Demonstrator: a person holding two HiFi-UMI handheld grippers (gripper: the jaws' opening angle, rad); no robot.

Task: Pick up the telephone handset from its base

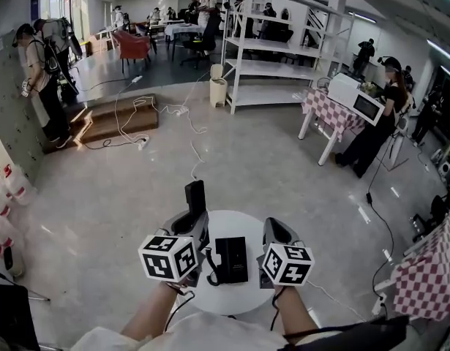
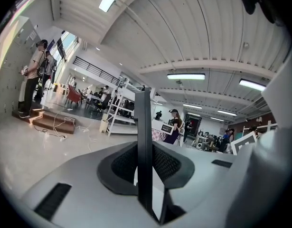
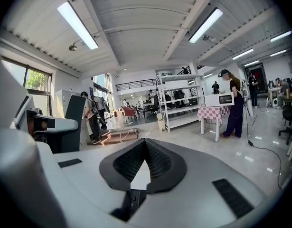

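Observation:
The black telephone base (image 1: 232, 260) lies on a small round white table (image 1: 243, 300) between my two grippers. My left gripper (image 1: 196, 213) is shut on the black handset (image 1: 195, 194), which stands upright above the table's far left edge, clear of the base. In the left gripper view the handset (image 2: 143, 141) shows edge-on as a thin dark bar clamped between the pads of the left gripper (image 2: 144, 163). A dark cord (image 1: 208, 263) runs along the base's left side. To the right of the base, my right gripper (image 1: 277, 227) is shut on nothing, and its pads meet in the right gripper view (image 3: 145, 148).
Grey floor surrounds the table. White shelving (image 1: 276, 42) and a bin (image 1: 218, 91) stand far ahead. To the right is a checkered table (image 1: 334, 112) with a person beside it, and a checkered cloth (image 1: 426, 276) lies close by. Cables (image 1: 148, 119) trail across the floor.

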